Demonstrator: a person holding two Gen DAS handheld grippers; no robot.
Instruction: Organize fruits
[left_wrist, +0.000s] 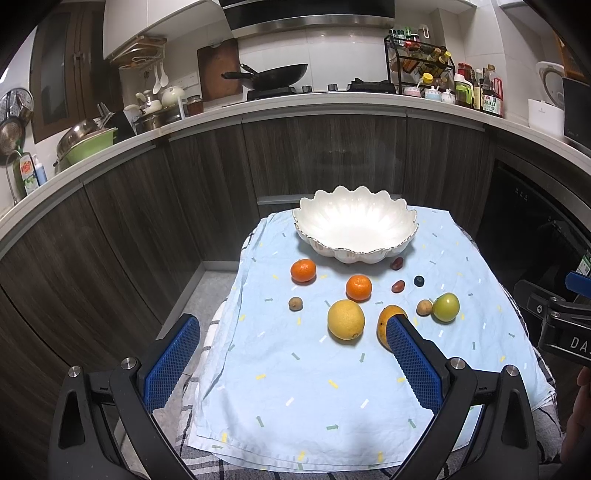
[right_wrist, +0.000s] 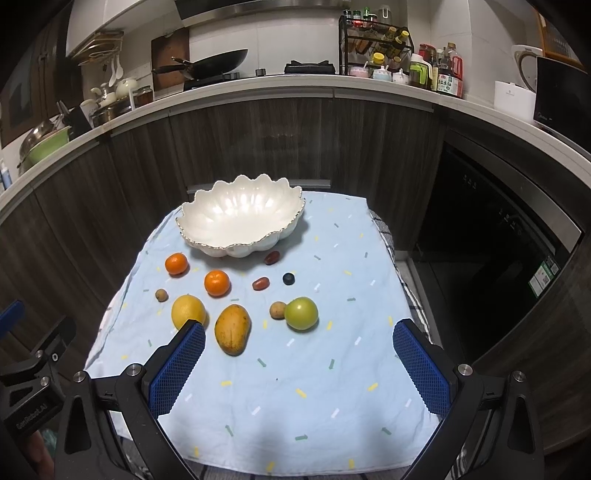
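White bowl (left_wrist: 354, 229) behind scattered fruit on blue cloth (left_wrist: 295, 369); left claw (left_wrist: 291, 354) spread wide.

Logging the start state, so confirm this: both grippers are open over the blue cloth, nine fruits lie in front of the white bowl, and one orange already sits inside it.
Wrong on the last point only: the white bowl is empty in both wrist views. Both oranges lie on the blue cloth in front of it. The rest stands.

- "DA", white letters cut off by the frame edge, on the black body of the right gripper (left_wrist: 565, 332), seen from the left wrist camera.
- "GenRobot.AI", faint, on the black body of the left gripper (right_wrist: 33, 391), seen from the right wrist camera.
- Bottle labels right of the spice rack (right_wrist: 375, 48): unreadable.
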